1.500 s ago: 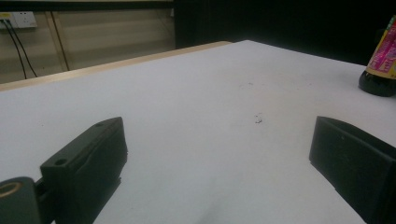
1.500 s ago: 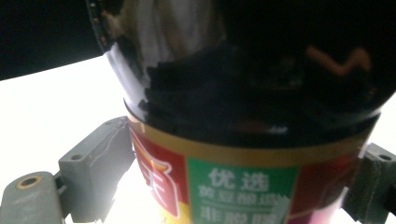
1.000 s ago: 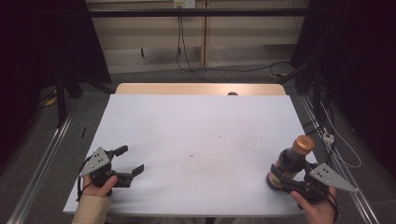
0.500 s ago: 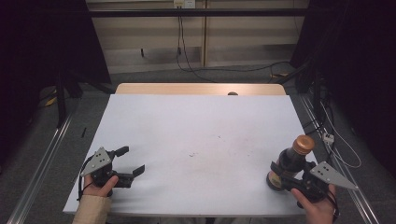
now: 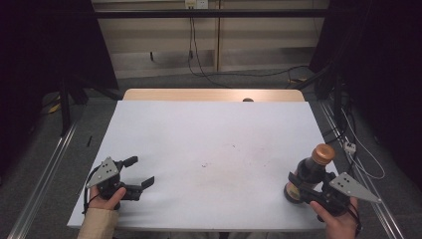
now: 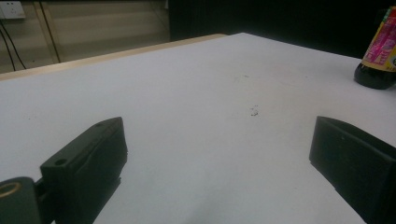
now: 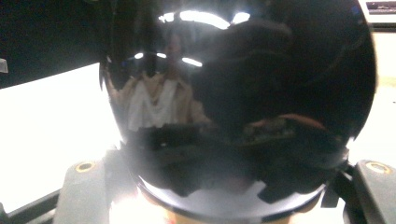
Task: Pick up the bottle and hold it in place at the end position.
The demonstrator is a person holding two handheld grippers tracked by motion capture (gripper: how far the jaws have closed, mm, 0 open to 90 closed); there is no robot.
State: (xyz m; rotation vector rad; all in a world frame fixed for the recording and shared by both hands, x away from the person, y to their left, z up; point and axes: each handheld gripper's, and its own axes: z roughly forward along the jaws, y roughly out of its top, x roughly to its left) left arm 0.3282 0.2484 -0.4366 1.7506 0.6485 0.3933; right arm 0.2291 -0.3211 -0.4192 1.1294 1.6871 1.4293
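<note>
Where the white surface [image 5: 214, 149] spreads across the high view, it serves as the landmark for everything else; a strip of bare wood shows along its far edge, and faint dark marks speckle its middle.

Dark bottle [image 5: 309, 172]: stands upright close to the near right corner of the surface, just inside the right edge. Its body is glossy and almost black, topped by a brown cap [image 5: 323, 154]. From the left gripper view the same bottle [image 6: 380, 56] appears at the far right of the surface, carrying a pink and yellow label above a dark base. In the right gripper view its shiny wall [image 7: 233, 107] sits directly ahead, mirroring lamps and pale shapes.

Right claw [image 5: 298, 185]: held by a hand at the near right corner of the surface, its jaws have just been closing and now clasp the lower body of the bottle from both sides; the bottle sits between the two jaw mounts in the right gripper view.

Left claw [image 5: 134, 172]: held by a hand at the near left corner of the surface, well apart from the bottle. Its jaws stand wide apart with only bare surface between them [image 6: 219, 154], gripping nothing.
</note>
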